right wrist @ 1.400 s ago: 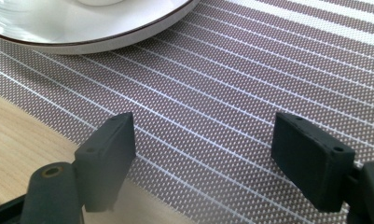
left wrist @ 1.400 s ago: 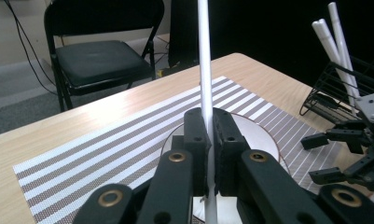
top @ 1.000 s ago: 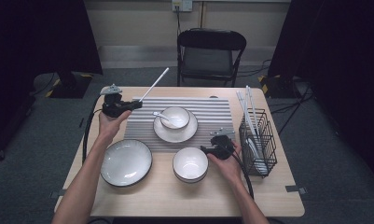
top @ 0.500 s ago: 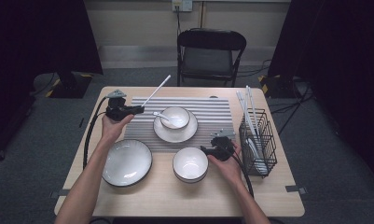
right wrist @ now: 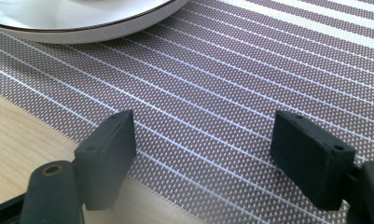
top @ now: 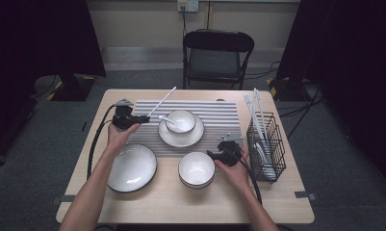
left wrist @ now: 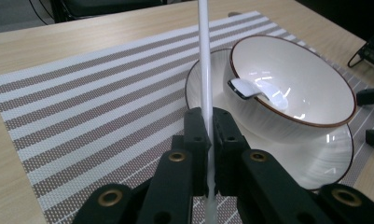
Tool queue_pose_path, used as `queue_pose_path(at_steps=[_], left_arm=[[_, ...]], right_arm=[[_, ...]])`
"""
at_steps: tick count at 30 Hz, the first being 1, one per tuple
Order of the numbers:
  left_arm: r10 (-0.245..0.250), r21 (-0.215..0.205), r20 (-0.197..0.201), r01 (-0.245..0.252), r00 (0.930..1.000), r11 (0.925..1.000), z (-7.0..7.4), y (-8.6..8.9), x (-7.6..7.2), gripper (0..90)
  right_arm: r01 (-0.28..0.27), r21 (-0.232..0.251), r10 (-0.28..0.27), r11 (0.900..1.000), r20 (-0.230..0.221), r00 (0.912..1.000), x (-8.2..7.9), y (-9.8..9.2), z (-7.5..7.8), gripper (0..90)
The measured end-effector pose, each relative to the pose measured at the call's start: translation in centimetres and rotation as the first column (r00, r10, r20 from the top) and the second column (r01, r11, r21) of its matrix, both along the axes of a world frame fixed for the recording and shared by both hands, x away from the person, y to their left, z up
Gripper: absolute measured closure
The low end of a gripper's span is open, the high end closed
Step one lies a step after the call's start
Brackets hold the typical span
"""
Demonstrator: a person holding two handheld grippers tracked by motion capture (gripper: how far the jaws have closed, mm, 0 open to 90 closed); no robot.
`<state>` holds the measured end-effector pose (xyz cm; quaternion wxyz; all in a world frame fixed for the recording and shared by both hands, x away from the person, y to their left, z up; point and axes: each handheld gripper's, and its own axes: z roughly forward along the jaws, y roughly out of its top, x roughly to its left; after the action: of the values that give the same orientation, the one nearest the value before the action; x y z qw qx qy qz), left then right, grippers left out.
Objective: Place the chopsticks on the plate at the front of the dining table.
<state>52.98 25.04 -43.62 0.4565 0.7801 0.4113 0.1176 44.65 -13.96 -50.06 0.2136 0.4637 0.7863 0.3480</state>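
My left gripper [top: 143, 118] is shut on a long white stick [top: 161, 102], which slants up and to the right over the striped placemat [top: 219, 115]. In the left gripper view the stick [left wrist: 204, 56] runs up from between the closed pads of the left gripper [left wrist: 210, 126]. Just right of it a white bowl [left wrist: 292, 79] holding a white spoon [left wrist: 257, 91] stands on a saucer plate [left wrist: 315, 158]. My right gripper [top: 211, 155] rests low at the mat's front edge, beside an empty bowl [top: 196, 169]. The right gripper [right wrist: 203, 154] is open with nothing between its pads.
An empty plate [top: 132, 167] lies at the front left of the table. A black wire basket [top: 265, 144] with several white utensils stands at the right edge. A folding chair [top: 218, 53] stands behind the table.
My left hand has come down toward the mat with the stick still gripped. The right hand has stayed where it was.
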Motion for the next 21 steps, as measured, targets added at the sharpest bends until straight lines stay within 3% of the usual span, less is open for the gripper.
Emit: queue_pose_path(at_steps=[8,14,18,21], left_arm=[[0.004,0.02,-0.022,-0.004,0.9997,0.9998,-0.6,-0.5,0.2,86.2],[-0.023,0.044,-0.046,0.025,0.9987,0.9987,-1.3,-1.0,0.3,86.1],[-0.02,0.029,-0.064,0.022,0.9977,0.9993,-1.9,-1.2,0.3,86.1],[-0.024,0.041,-0.071,0.027,0.9972,0.9988,-2.4,-1.2,0.2,86.1]], right_arm=[[0.0,0.0,0.0,1.0,0.0,1.0,0.0,0.0,0.0,21.7],[0.0,0.0,0.0,1.0,0.0,1.0,0.0,0.0,0.0,21.8],[0.0,-0.001,0.0,1.0,0.0,1.0,0.0,0.0,0.0,21.7],[0.0,0.0,0.0,1.0,0.0,1.0,0.0,0.0,0.0,21.8]])
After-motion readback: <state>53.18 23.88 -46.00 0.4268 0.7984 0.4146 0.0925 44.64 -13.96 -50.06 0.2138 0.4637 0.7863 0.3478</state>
